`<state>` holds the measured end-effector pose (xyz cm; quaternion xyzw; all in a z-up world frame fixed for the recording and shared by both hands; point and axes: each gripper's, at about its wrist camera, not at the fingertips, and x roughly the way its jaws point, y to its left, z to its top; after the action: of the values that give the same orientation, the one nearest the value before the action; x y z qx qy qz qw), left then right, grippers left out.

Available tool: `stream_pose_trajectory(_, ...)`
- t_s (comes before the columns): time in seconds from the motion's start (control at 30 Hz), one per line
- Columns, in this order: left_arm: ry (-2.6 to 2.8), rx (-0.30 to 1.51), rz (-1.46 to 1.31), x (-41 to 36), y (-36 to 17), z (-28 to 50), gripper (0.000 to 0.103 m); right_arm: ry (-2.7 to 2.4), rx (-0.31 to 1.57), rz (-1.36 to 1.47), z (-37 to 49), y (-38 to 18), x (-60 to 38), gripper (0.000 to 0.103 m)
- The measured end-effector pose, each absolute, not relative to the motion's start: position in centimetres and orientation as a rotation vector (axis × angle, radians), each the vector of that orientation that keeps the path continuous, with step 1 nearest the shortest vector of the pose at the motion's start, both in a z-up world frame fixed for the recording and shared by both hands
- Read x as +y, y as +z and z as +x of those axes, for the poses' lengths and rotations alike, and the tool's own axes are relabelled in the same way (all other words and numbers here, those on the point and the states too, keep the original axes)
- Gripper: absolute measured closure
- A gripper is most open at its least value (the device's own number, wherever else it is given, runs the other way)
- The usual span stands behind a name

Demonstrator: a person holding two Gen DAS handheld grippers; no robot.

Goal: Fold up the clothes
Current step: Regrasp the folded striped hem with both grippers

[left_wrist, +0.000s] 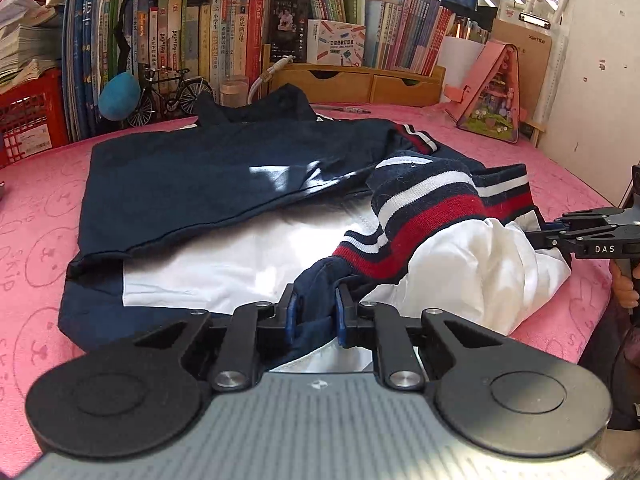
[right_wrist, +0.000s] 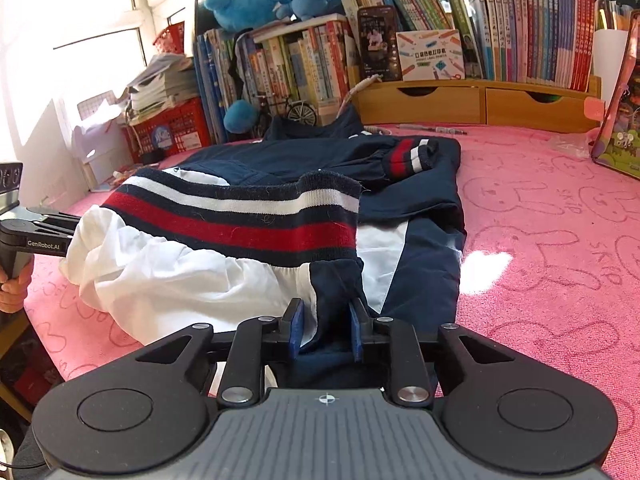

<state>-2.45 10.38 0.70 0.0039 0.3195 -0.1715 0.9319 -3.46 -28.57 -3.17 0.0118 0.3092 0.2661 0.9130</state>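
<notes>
A navy and white jacket (left_wrist: 208,176) (right_wrist: 420,208) lies spread on the pink cloth, sleeves folded across its body. Its striped red, white and navy hem band (left_wrist: 420,208) (right_wrist: 240,220) is lifted off the surface, with white lining (left_wrist: 480,264) (right_wrist: 168,280) bunched under it. My left gripper (left_wrist: 314,314) is shut on a navy corner of the hem. My right gripper (right_wrist: 326,326) is shut on the opposite navy corner. Each gripper shows in the other's view, the right gripper (left_wrist: 576,236) at the right edge and the left gripper (right_wrist: 44,228) at the left edge.
The pink rabbit-print cloth (left_wrist: 32,248) (right_wrist: 560,260) covers the table. Along the back stand rows of books (left_wrist: 224,40), a wooden drawer shelf (right_wrist: 480,100), a model bicycle (left_wrist: 172,92), red crates (left_wrist: 28,120) and a pink triangular case (left_wrist: 492,92). A hand (right_wrist: 12,288) holds the left gripper's handle.
</notes>
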Motion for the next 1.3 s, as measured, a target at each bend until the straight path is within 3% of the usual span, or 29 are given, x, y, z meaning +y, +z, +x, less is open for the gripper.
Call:
stream_pose_trajectory(0.17, -0.133, 0.555, -0.152, 15.4, 2.7, -2.9, 0.091, 0.545, 0.639, 0.037, -3.3, -3.0, -28.4, 0.068)
stream_pose_trajectory(0.33, -0.035, 0.7, -0.14, 16.9, 0.7, -2.4, 0.081, 0.557, 0.646, 0.02, -3.2, -2.9, -27.8, 0.046)
stream_pose_trajectory(0.37, -0.028, 0.747, -0.101, 16.5, 0.0, -2.4, 0.072, 0.556, 0.648, 0.007, -3.2, -2.7, -27.6, 0.042)
stream_pose_trajectory(0.43, -0.023, 0.755, -0.073, 16.3, -0.2, -3.2, 0.064, 0.545, 0.639, 0.017, -2.9, -2.0, -27.9, 0.035)
stream_pose_trajectory(0.47, -0.027, 0.729, -0.083, 16.7, 0.3, -3.8, 0.046, 0.548, 0.625, 0.045, -2.7, -1.4, -28.3, 0.031)
stream_pose_trajectory(0.5, -0.029, 0.687, -0.108, 17.4, 1.0, -4.3, 0.022, 0.55, 0.614, 0.065, -2.2, -0.9, -28.6, 0.027)
stream_pose_trajectory(0.53, -0.027, 0.637, -0.137, 18.0, 1.7, -4.7, 0.015, 0.551, 0.607, 0.078, -1.6, -0.4, -28.8, 0.024)
stream_pose_trajectory(0.6, -0.056, 0.559, -0.196, 19.3, 3.4, -5.0, 0.01, 0.553, 0.592, 0.104, -0.4, 0.7, -29.1, 0.013)
stream_pose_trajectory(0.77, -0.182, 0.618, -0.161, 17.4, 2.8, -1.3, 0.005, 0.61, 0.638, -0.02, 3.8, 0.1, -26.0, 0.005)
stream_pose_trajectory(0.83, -0.218, 0.687, -0.12, 15.8, 1.3, 0.6, 0.005, 0.624, 0.639, -0.069, 4.3, -0.6, -24.4, 0.015)
stream_pose_trajectory(0.87, -0.23, 0.708, -0.102, 15.1, 0.6, 1.2, 0.006, 0.631, 0.635, -0.09, 4.4, -0.9, -23.6, 0.05)
stream_pose_trajectory(0.9, -0.235, 0.708, -0.085, 14.5, -0.1, 1.4, 0.017, 0.631, 0.619, -0.099, 4.3, -0.9, -23.3, 0.075)
stream_pose_trajectory(0.93, -0.24, 0.708, -0.069, 13.9, -0.8, 1.7, 0.032, 0.625, 0.594, -0.099, 4.0, -0.4, -23.5, 0.077)
stream_pose_trajectory(0.97, -0.223, 0.695, -0.046, 13.4, -1.1, 1.6, 0.062, 0.619, 0.569, -0.098, 3.7, 0.0, -23.6, 0.083)
stream_pose_trajectory(1.0, -0.189, 0.653, -0.027, 13.1, -0.9, 1.0, 0.076, 0.614, 0.543, -0.097, 3.4, 0.4, -23.8, 0.088)
stream_pose_trajectory(1.07, -0.232, 0.551, -0.079, 13.8, 0.3, -0.5, 0.086, 0.602, 0.493, -0.096, 2.8, 1.3, -24.1, 0.088)
stream_pose_trajectory(1.13, -0.294, 0.481, -0.163, 15.1, 1.4, -1.4, 0.086, 0.59, 0.443, -0.094, 2.3, 2.1, -24.4, 0.088)
stream_pose_trajectory(1.23, -0.23, 0.533, -0.153, 15.6, 1.1, -0.1, 0.084, 0.56, 0.4, -0.114, 2.0, 2.8, -24.5, 0.083)
stream_pose_trajectory(1.27, -0.213, 0.564, -0.159, 15.8, 0.8, 0.5, 0.079, 0.549, 0.447, -0.13, 2.8, 2.1, -24.3, 0.072)
stream_pose_trajectory(1.3, -0.22, 0.613, -0.189, 16.0, 0.2, 1.3, 0.063, 0.555, 0.502, -0.126, 3.6, 1.5, -24.2, 0.054)
